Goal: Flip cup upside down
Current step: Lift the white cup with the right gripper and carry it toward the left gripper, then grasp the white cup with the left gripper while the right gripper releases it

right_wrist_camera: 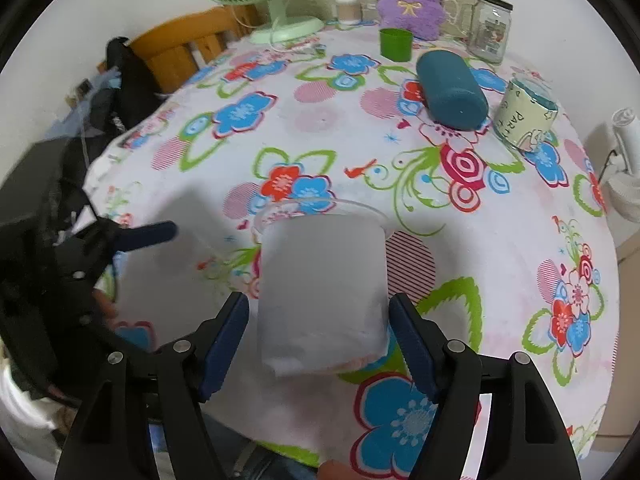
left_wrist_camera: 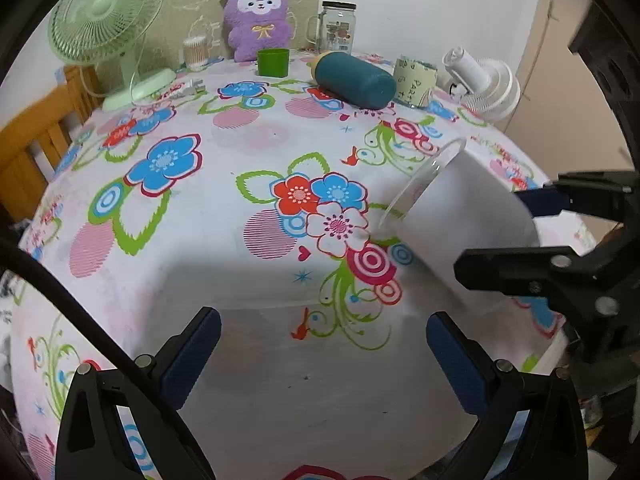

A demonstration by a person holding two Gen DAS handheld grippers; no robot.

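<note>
cup: a white, frosted plastic cup with a clear rim (right_wrist_camera: 322, 288) is being held above the near part of the table, tipped so its mouth is pointing away and down toward the cloth; the rim looks to be close to the cloth, though whether it is touching i cannot tell.
right gripper: the right gripper (right_wrist_camera: 320, 344) is closing its blue-padded fingers (right_wrist_camera: 224, 344) on the cup's base end, one at each side, gripping the wall.
left gripper: the left gripper (left_wrist_camera: 322, 354) is hanging with jaws wide apart over bare cloth, holding nothing, just beside the cup.
step in hand: judging by the tilt, the turn-over is partway; the cup is lying past horizontal but is not yet inverted.
next move: the wrist is needing to roll further until the mouth is facing straight down, then lower so the rim is sitting flat before the fingers part; a thin cup like this may be flexing under a hard squeeze.
surface: a table under a white cloth printed with blue, red and pink flowers (left_wrist_camera: 260, 132).
room: at the far edge are standing a pale green desk fan (left_wrist_camera: 106, 28), a purple plush toy (left_wrist_camera: 258, 18), a small green cup (left_wrist_camera: 273, 62), a teal bottle lying on its side (left_wrist_camera: 354, 80), a glass jar (left_wrist_camera: 338, 28) and a small white fan (left_wrist_camera: 482, 82); a wooden chair (left_wrist_camera: 36, 136) is standing at the left.
</note>
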